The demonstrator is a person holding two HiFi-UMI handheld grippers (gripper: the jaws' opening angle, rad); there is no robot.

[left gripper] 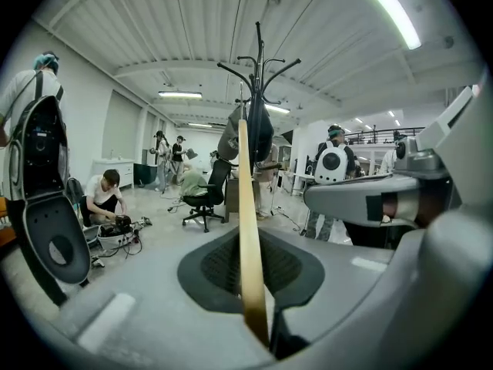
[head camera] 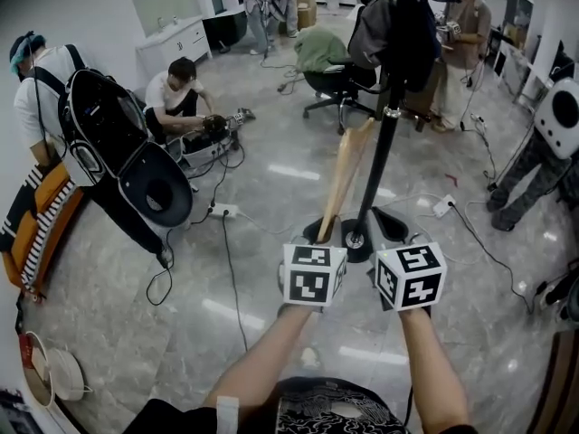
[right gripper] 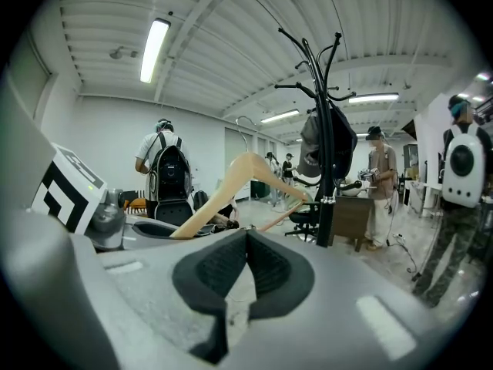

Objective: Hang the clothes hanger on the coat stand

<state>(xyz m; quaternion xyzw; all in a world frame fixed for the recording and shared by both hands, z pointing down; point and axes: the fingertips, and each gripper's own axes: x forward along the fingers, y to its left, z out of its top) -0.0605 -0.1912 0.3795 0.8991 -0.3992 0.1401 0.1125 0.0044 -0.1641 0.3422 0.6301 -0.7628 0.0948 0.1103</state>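
Note:
A light wooden clothes hanger [head camera: 346, 174] rises slanted from my left gripper [head camera: 322, 231], whose jaws are shut on its lower end. In the left gripper view the hanger [left gripper: 245, 206] shows edge-on, clamped between the dark pads. The black coat stand [head camera: 384, 143] is just right of the hanger, with dark bags [head camera: 391, 27] hung near its top and its round base [head camera: 355, 240] on the floor between my grippers. My right gripper [head camera: 391, 227] is beside the base, its pads [right gripper: 271, 272] together and holding nothing. From it I see the hanger [right gripper: 248, 173] left of the stand [right gripper: 326, 141].
A person sits on the floor [head camera: 174, 98] by cables and a power strip [head camera: 223, 211]. Another person with a black backpack [head camera: 99, 120] is at the left. An office chair [head camera: 336, 80] and more people stand behind the coat stand. A person with a white pack [head camera: 559, 120] is at the right.

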